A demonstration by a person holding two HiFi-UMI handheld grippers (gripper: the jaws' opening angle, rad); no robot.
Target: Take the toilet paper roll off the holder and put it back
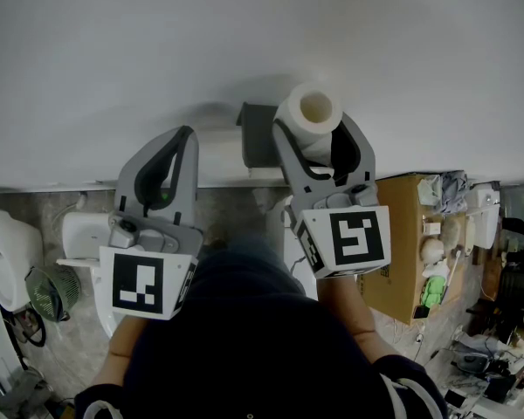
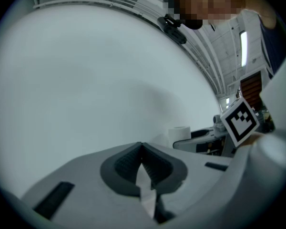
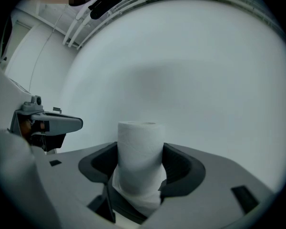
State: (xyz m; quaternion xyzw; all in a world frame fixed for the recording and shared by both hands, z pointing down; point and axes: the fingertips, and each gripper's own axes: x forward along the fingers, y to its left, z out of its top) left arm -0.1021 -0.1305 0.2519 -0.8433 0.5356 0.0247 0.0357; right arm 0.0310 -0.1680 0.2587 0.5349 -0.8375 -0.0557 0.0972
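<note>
Head view, right claw [image 1: 316, 142] holding roll [image 1: 307, 110] (upright)

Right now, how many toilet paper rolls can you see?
1. The toilet paper roll is squeezed between the jaws of the right gripper, next to the dark holder on the wall. More could be hidden out of sight.

Ref = holder [image 1: 258, 135] on wall [image 1: 244, 33]: toilet paper roll [image 1: 308, 112] just R of it, betw. right gripper [image 1: 315, 127] jaws; left gripper [image 1: 187, 134] to its L; cardboard box [image 1: 395, 234] further R, below.
</note>
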